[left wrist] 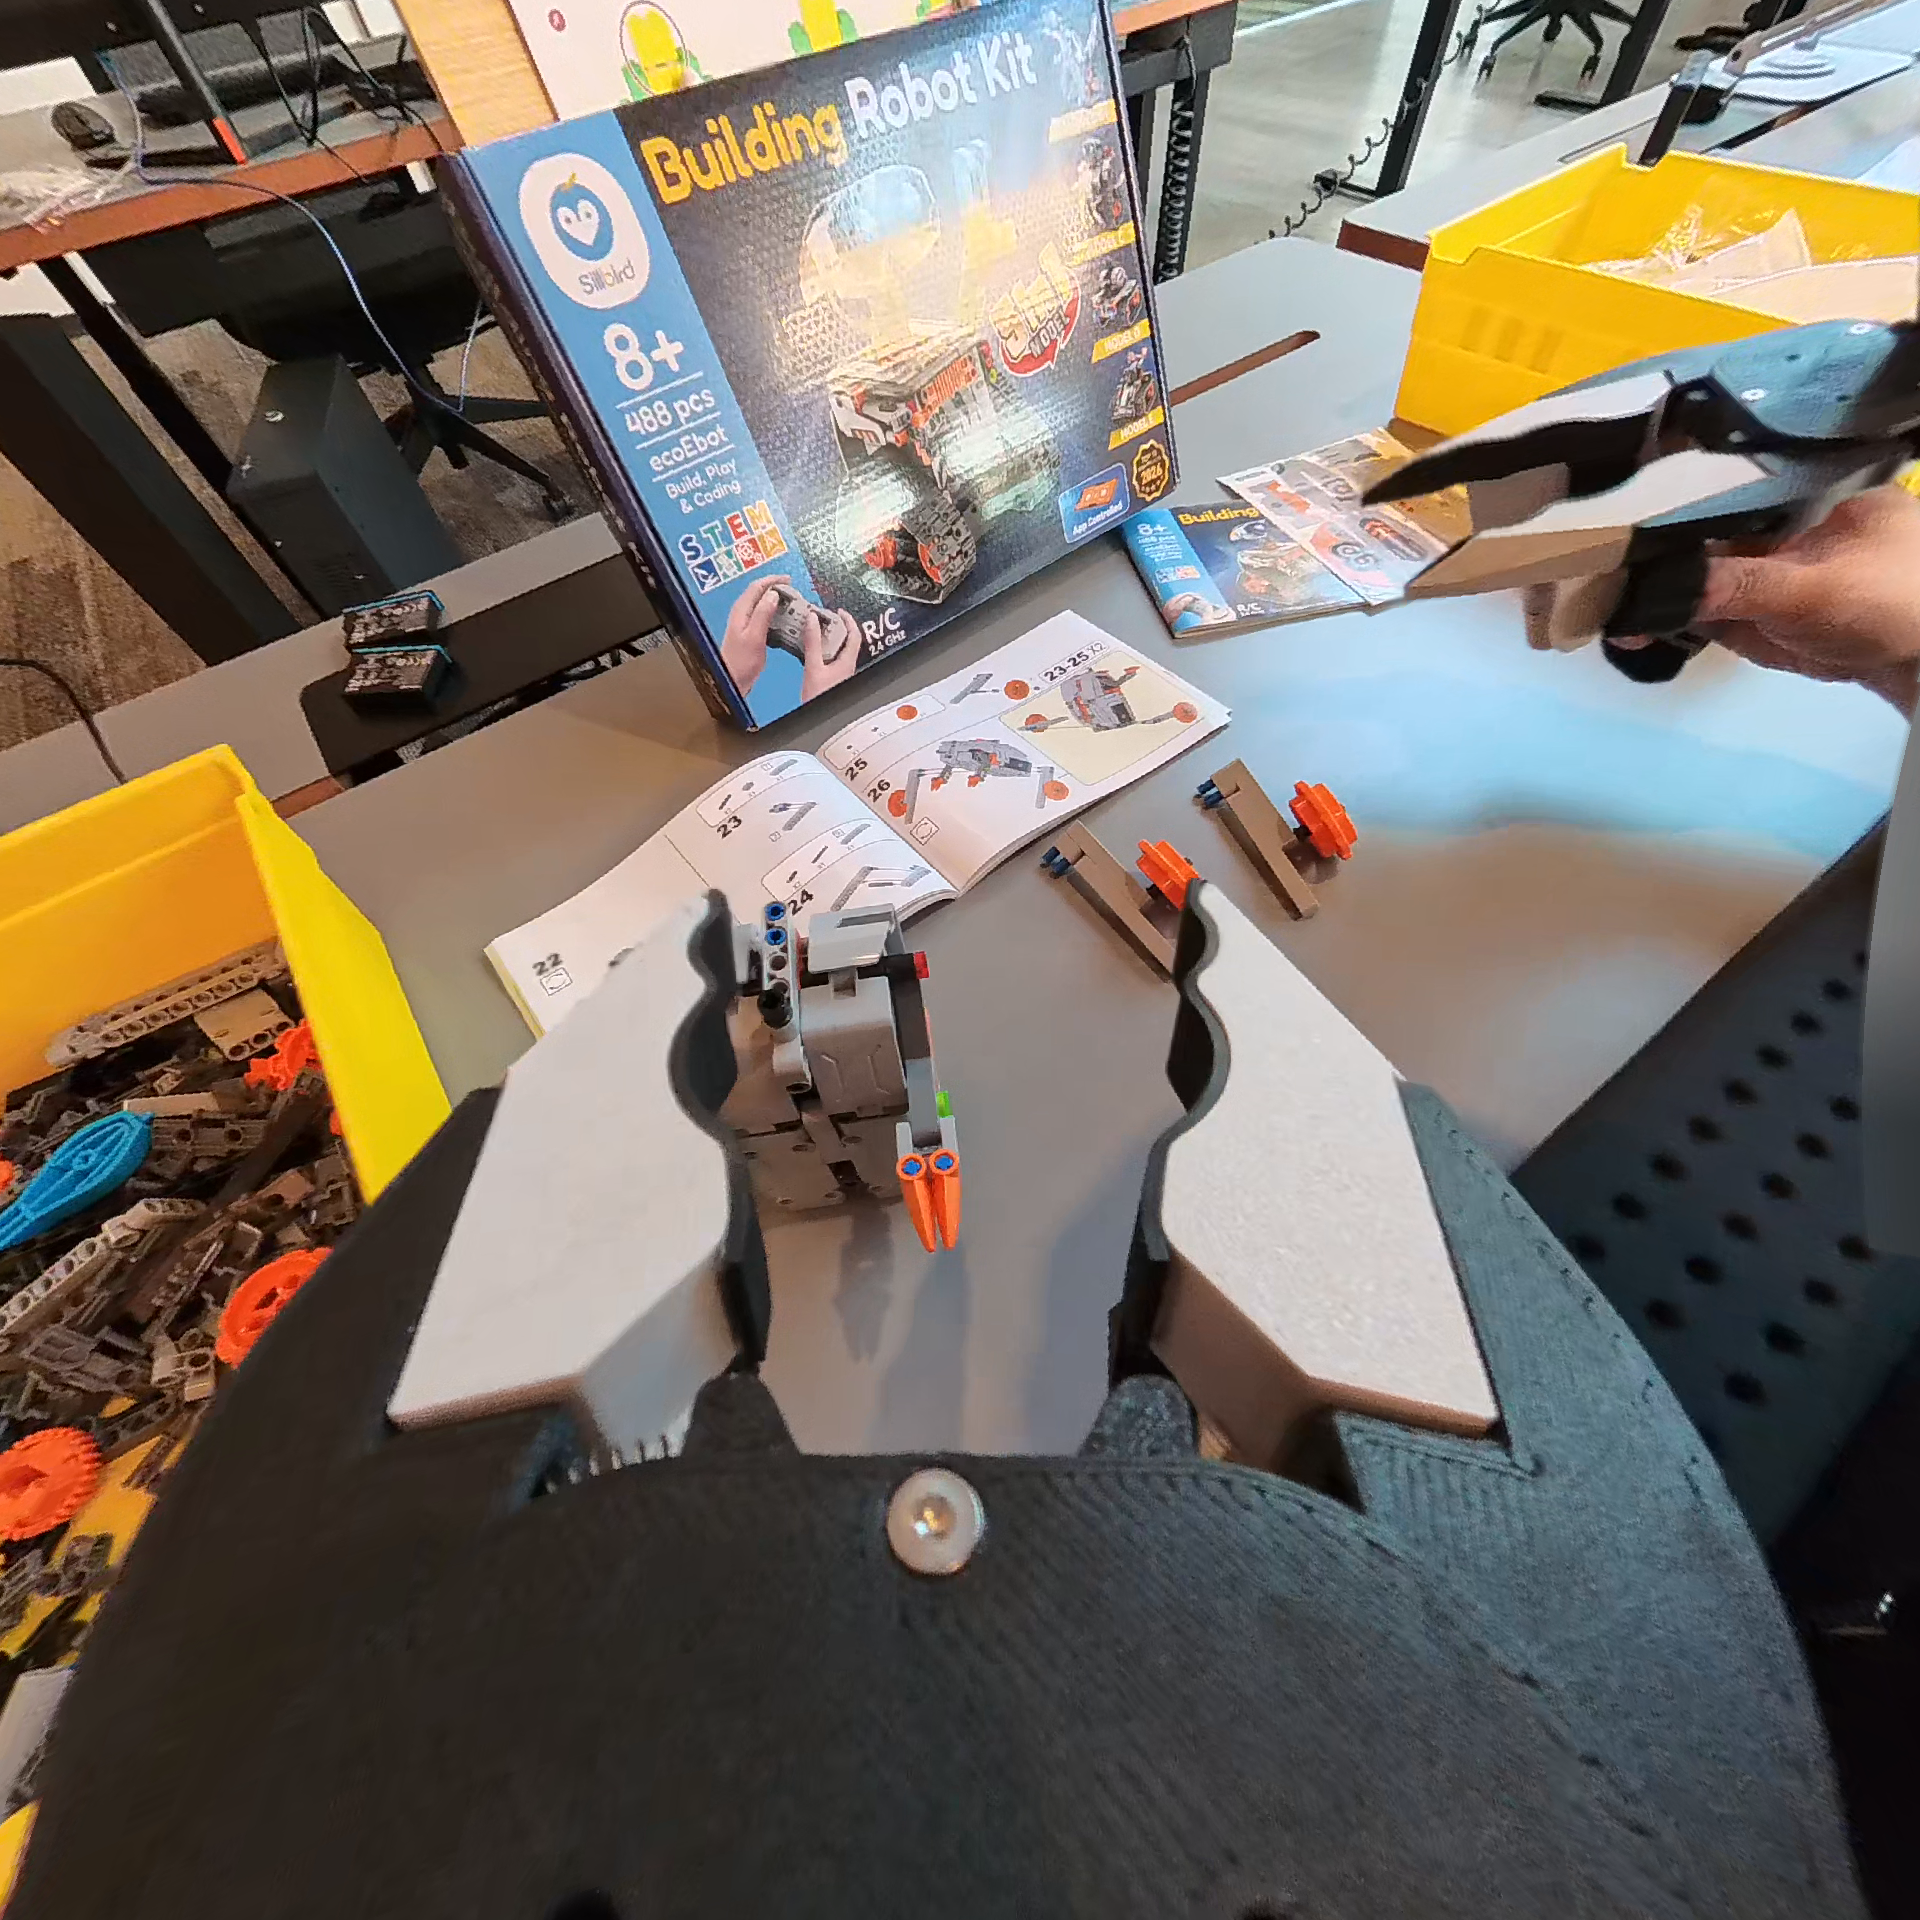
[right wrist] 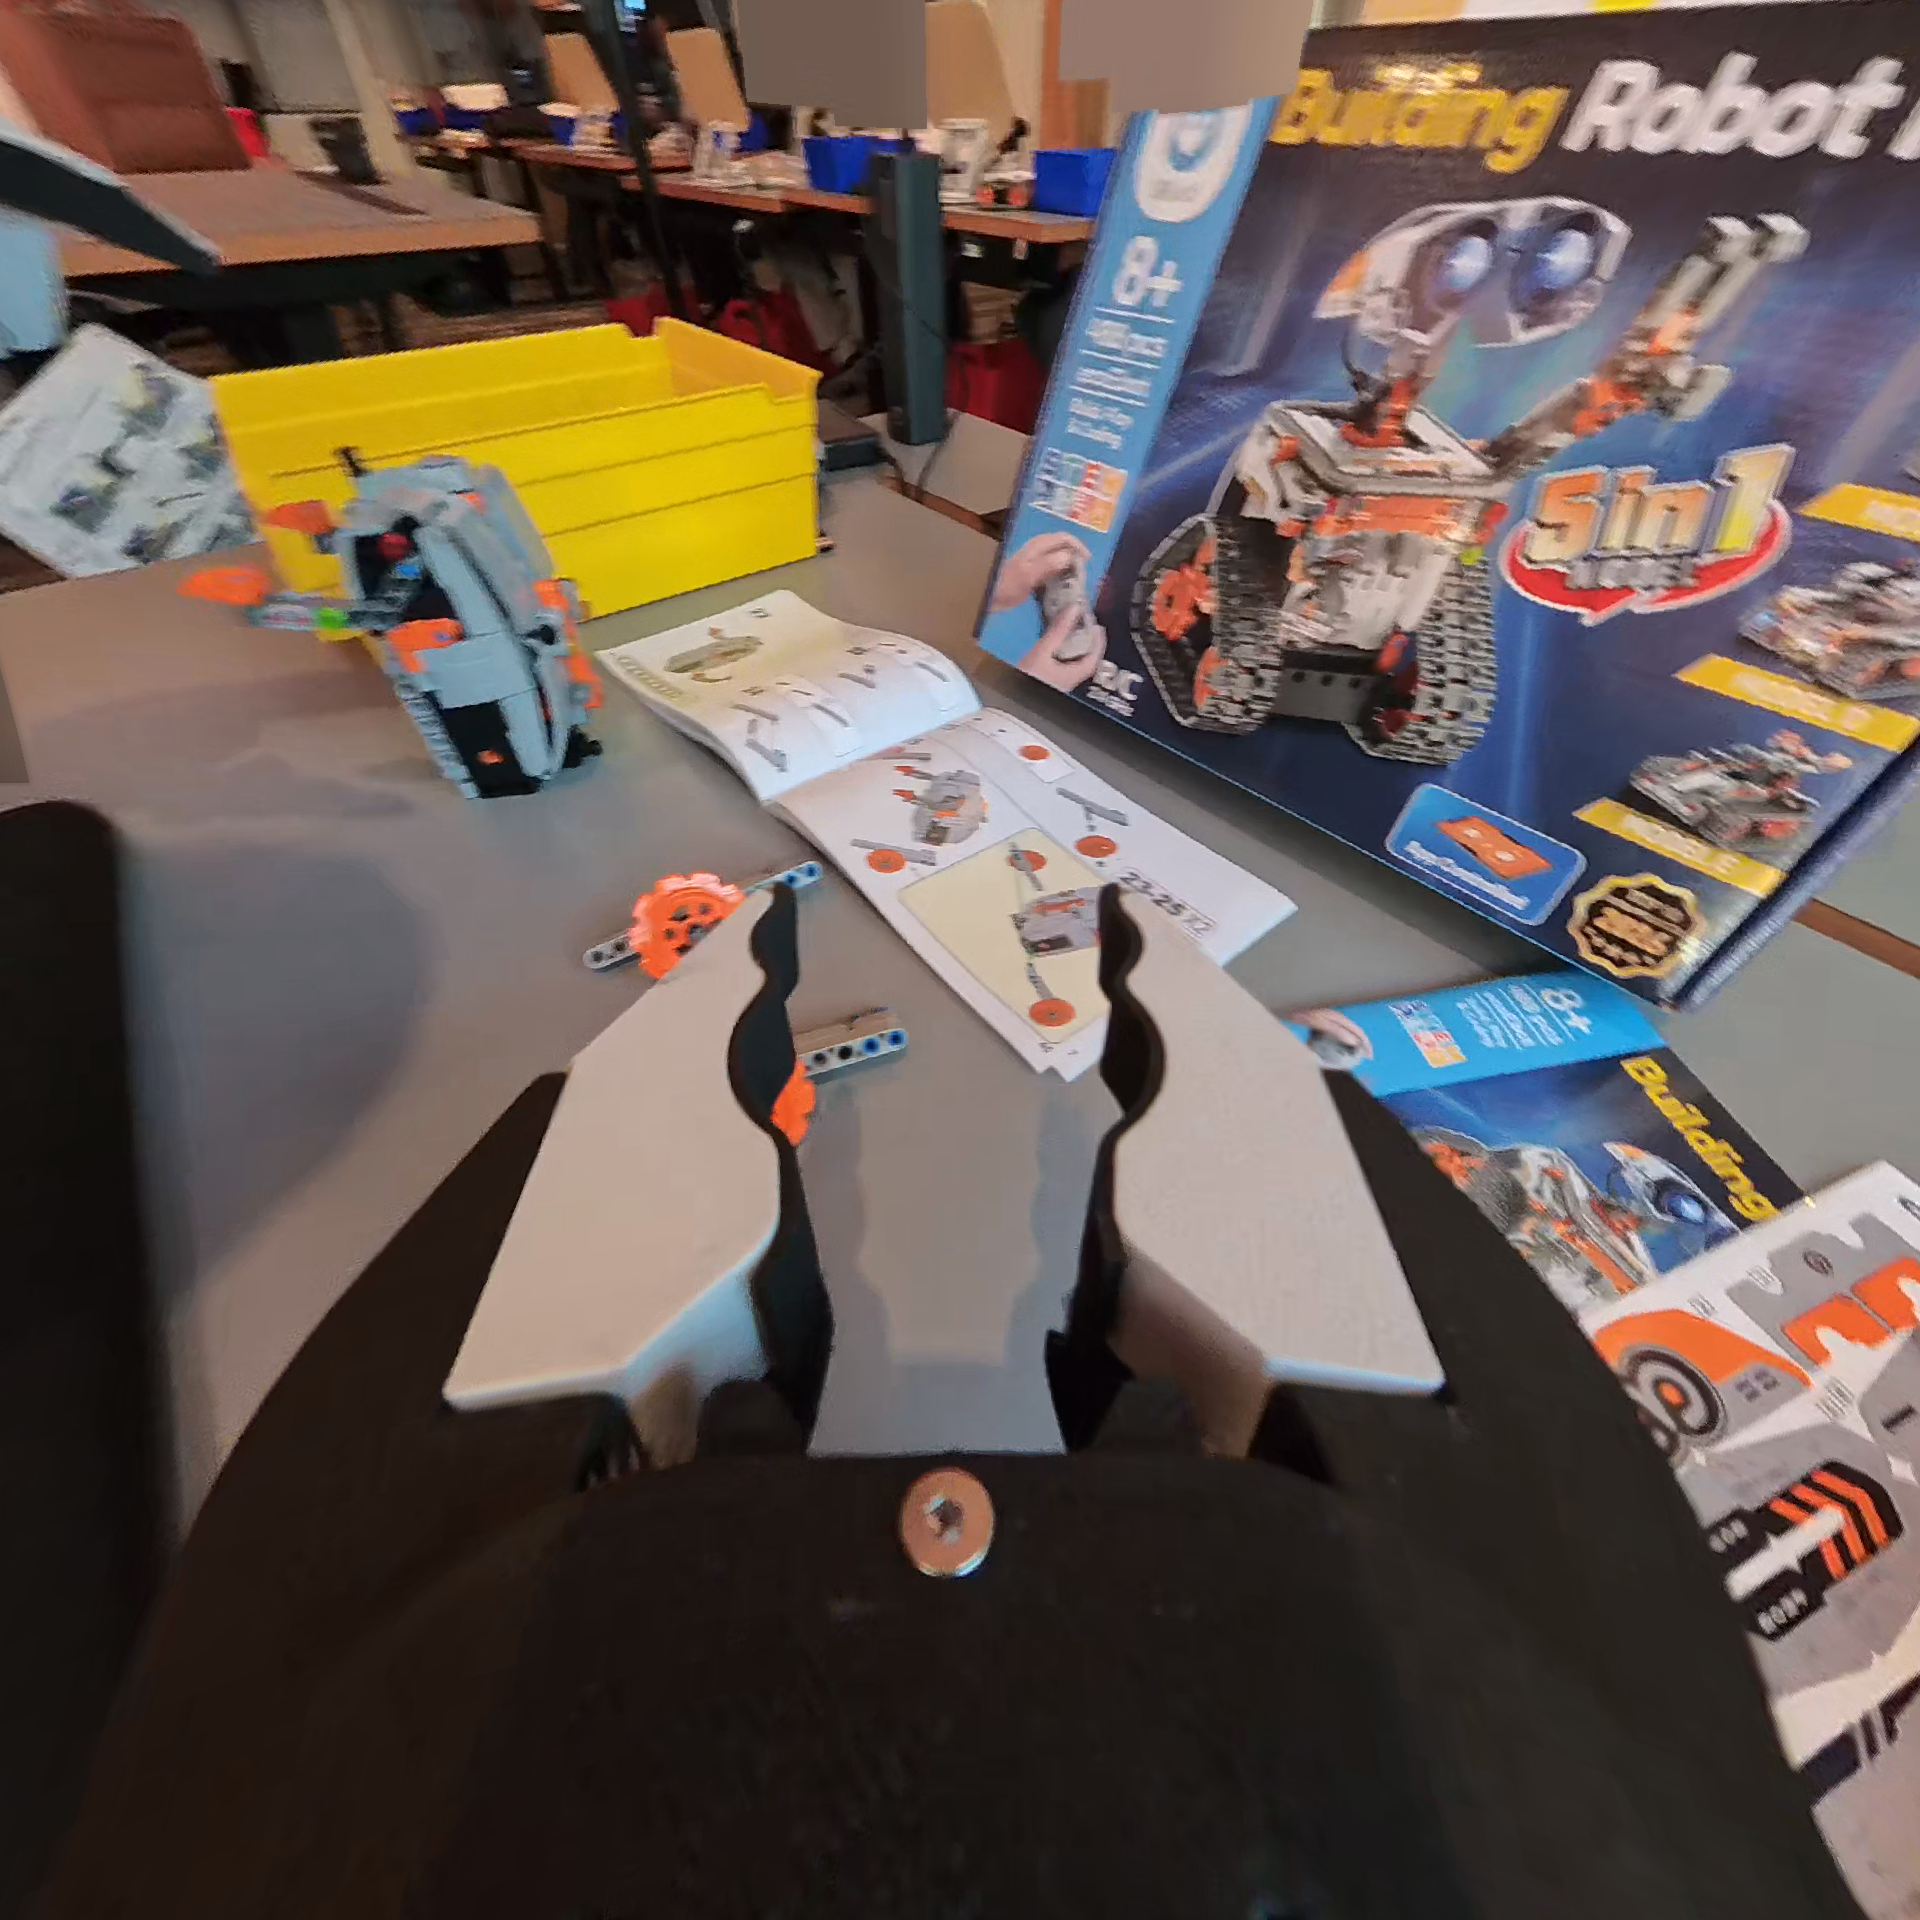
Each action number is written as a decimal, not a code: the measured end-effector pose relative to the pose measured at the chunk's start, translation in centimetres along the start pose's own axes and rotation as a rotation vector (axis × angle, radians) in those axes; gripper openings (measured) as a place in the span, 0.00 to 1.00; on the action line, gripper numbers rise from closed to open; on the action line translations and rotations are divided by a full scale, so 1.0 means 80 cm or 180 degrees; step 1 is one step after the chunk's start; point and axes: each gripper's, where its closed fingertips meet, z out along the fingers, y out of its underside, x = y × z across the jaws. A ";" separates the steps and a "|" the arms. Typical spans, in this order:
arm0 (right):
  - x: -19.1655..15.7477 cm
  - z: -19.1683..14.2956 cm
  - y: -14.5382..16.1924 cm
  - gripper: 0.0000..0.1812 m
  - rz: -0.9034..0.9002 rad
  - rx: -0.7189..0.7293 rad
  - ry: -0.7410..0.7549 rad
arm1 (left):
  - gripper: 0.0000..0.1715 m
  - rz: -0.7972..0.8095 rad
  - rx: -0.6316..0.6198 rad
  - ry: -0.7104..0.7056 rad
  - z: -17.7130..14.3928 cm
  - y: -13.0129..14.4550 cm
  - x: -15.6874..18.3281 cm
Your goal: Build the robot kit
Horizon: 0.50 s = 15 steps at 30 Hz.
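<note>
A grey brick model (left wrist: 831, 1070) with orange tips stands on the grey table (left wrist: 1455, 748). It sits between the wide-open fingers of my left gripper (left wrist: 956, 899), close to the left finger. It also shows in the right wrist view (right wrist: 468, 623). Two grey beams with orange gears (left wrist: 1132, 894) (left wrist: 1278, 831) lie to the right of it. My right gripper (right wrist: 945, 899) is open and empty, low over the table. One beam (right wrist: 847, 1049) lies partly behind its left finger, the other (right wrist: 686, 920) just beyond. A hand holds the right gripper (left wrist: 1397, 540) at the far right.
An open instruction booklet (left wrist: 935, 790) lies before the upright kit box (left wrist: 862, 364). A yellow bin (left wrist: 125, 862) of loose parts stands left, another (left wrist: 1538, 312) back right. Leaflets (left wrist: 1278, 540) and a sticker sheet (right wrist: 1787, 1403) lie right. Two black packs (left wrist: 395, 649) lie far left; a perforated board (left wrist: 1714, 1195) is at right.
</note>
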 end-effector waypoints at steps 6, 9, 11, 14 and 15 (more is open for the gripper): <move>-0.004 -0.019 -0.024 0.35 0.0072 0.0360 -0.0193 | 0.48 -0.0038 0.0079 -0.0050 -0.006 -0.003 -0.006; -0.009 -0.020 -0.032 0.41 0.0307 0.0481 -0.0347 | 0.48 -0.0053 0.0130 -0.0057 -0.006 -0.005 -0.008; -0.010 -0.022 -0.036 0.42 0.0377 0.0553 -0.0386 | 0.49 -0.0059 0.0157 -0.0055 -0.006 -0.007 -0.009; -0.008 -0.027 -0.043 0.37 0.0343 0.0668 -0.0368 | 0.49 -0.0080 0.0239 -0.0037 -0.009 -0.012 -0.009; -0.006 -0.030 -0.049 0.35 0.0298 0.0755 -0.0322 | 0.49 -0.0097 0.0277 -0.0016 -0.010 -0.014 -0.008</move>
